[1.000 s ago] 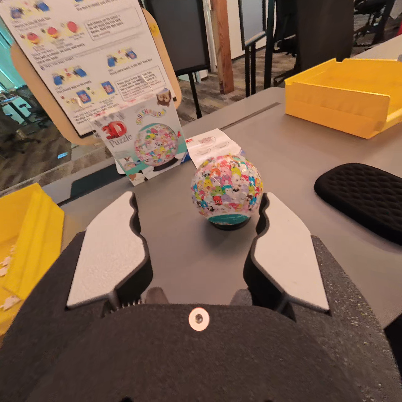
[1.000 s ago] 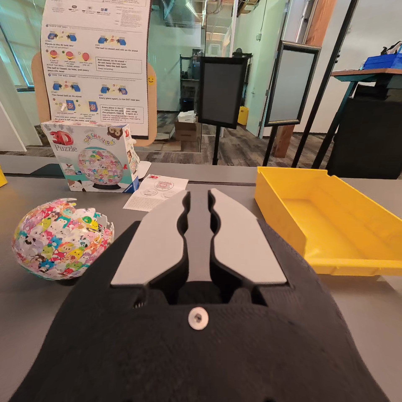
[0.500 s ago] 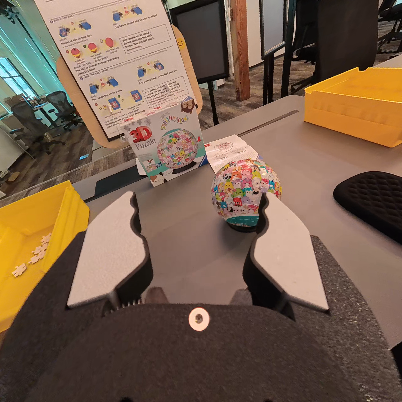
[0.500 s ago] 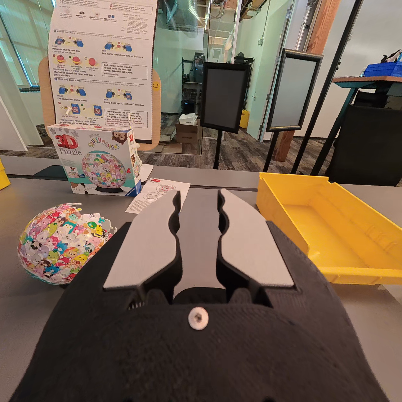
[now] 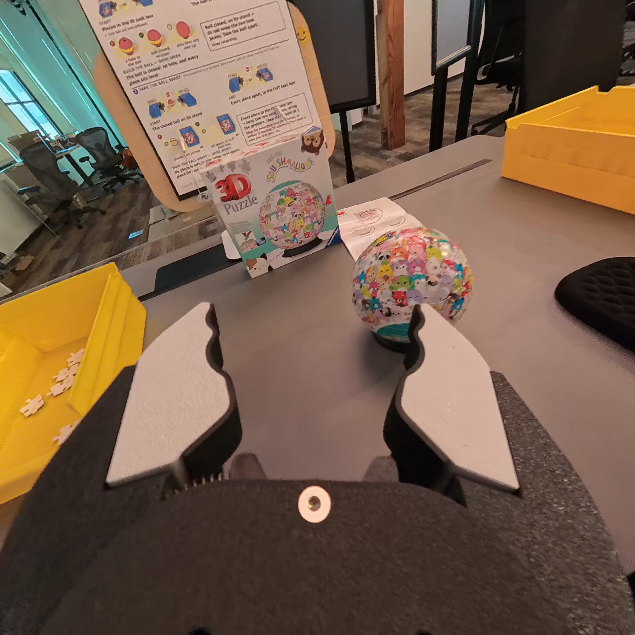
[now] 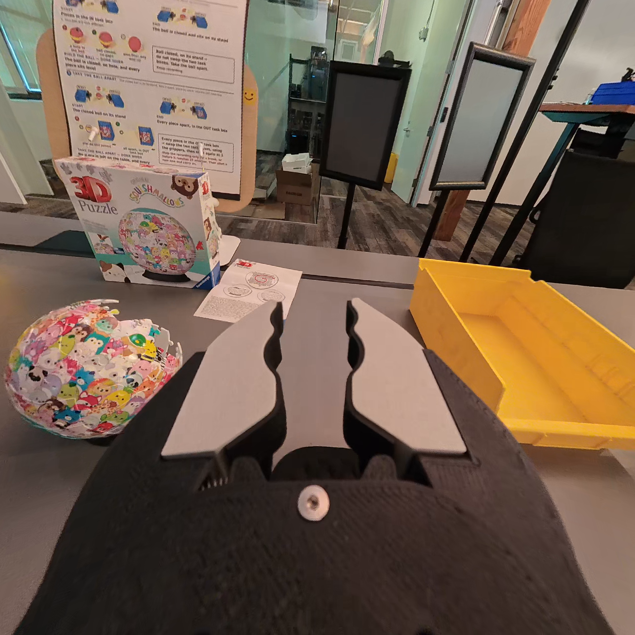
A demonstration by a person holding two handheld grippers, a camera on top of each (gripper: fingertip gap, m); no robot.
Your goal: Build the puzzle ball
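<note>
The colourful puzzle ball (image 5: 412, 275) sits on its dark stand (image 5: 390, 342) on the grey table, ahead and right of my left gripper (image 5: 312, 309), which is open and empty. In the right wrist view the ball (image 6: 86, 367) is at the left, with a jagged open gap at its top right side. My right gripper (image 6: 314, 305) is open and empty, to the right of the ball. Several loose white puzzle pieces (image 5: 62, 378) lie in a yellow bin (image 5: 113, 309) at the left.
The puzzle box (image 5: 271, 209) and a paper leaflet (image 5: 371, 220) stand behind the ball, below an instruction board (image 5: 206, 86). A second yellow bin (image 6: 515, 360) is at the right. The black body of the other gripper (image 5: 604, 299) is at the far right of the left wrist view.
My left gripper has drawn back and swung left, so the ball now sits further right and the left bin shows. My right gripper has opened from nearly shut.
</note>
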